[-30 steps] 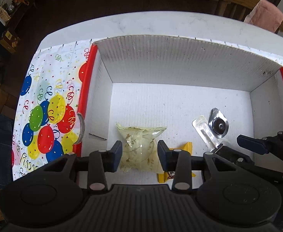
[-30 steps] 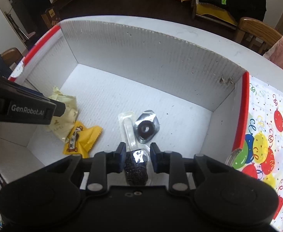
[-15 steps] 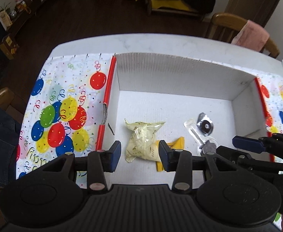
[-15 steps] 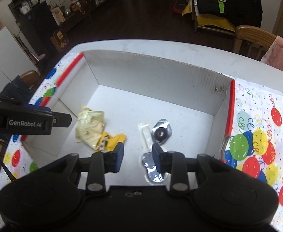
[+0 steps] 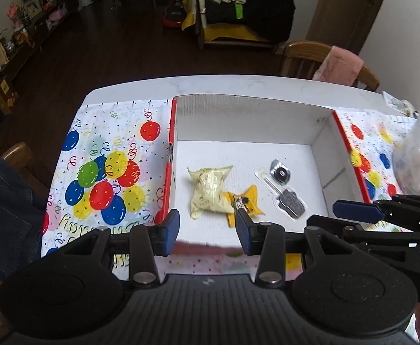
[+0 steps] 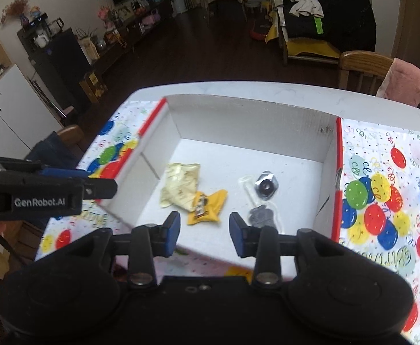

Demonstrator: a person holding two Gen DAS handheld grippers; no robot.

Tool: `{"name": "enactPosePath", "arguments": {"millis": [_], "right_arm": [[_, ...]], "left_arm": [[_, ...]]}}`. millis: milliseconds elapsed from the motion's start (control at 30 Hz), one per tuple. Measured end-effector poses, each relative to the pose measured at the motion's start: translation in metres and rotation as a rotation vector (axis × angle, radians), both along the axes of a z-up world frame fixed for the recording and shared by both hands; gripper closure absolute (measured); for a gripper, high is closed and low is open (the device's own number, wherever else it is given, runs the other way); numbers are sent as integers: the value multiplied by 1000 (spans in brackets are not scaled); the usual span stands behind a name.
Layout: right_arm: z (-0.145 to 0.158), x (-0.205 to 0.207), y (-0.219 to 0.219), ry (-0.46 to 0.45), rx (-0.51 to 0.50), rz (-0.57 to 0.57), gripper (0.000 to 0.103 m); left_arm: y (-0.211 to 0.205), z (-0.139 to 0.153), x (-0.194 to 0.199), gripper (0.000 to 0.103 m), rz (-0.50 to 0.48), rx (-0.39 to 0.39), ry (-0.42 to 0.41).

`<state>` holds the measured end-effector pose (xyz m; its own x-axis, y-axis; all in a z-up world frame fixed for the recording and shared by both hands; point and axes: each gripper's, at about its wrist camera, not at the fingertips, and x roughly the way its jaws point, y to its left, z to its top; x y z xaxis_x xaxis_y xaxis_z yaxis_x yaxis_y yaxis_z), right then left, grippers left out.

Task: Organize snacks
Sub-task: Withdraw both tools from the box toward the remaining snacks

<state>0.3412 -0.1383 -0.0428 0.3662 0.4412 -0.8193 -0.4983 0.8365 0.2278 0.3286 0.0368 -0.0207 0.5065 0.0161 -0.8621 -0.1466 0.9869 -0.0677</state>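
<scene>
A white cardboard box with red edges (image 5: 322, 135) (image 6: 327, 155) sits on the table. On its floor lie a pale yellow snack bag (image 5: 208, 191) (image 6: 181, 184), a yellow packet (image 5: 246, 204) (image 6: 207, 207), a round foil snack (image 5: 279, 171) (image 6: 266, 185) and a dark snack in clear wrap (image 5: 292, 204) (image 6: 263, 215). My left gripper (image 5: 207, 228) is open above the box's near wall with nothing in it. My right gripper (image 6: 204, 234) is above the near wall too; its jaws are opening and nothing is between them. It shows in the left wrist view (image 5: 362, 210).
A balloon-print cloth (image 5: 103, 172) (image 6: 382, 195) covers the table on both sides of the box. A clear plastic bag of snacks (image 5: 416, 161) lies at the right. Wooden chairs (image 5: 304, 57) stand behind the table; one carries a pink cloth.
Both grippers rose and drew back from the box. The right gripper let go of the dark wrapped snack, which now lies on the box floor, and its jaws widened.
</scene>
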Motion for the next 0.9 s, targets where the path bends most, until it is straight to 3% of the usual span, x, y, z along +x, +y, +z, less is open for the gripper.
{"name": "enactPosePath", "arguments": {"millis": [267,500,633,700,900], "right_arm": [[21,-44,1,-30,47,-27,58],[33,-79,-1,-44,88,-38,47],[36,-99,-2,-62,93,-44,43],[35,-108,-4,-67,94,-50,33],[28,-136,-11,-63,109,-47,18]], "left_arm": [[2,17,-49,57,-41,-8,-58],[3,26,-90,55,-78,4,-106],[5,30,-110,46,-91,0,-131],[6,29,-119,46,-106,3,-136],[9,20,-147,41,-117,24,-143]]}}
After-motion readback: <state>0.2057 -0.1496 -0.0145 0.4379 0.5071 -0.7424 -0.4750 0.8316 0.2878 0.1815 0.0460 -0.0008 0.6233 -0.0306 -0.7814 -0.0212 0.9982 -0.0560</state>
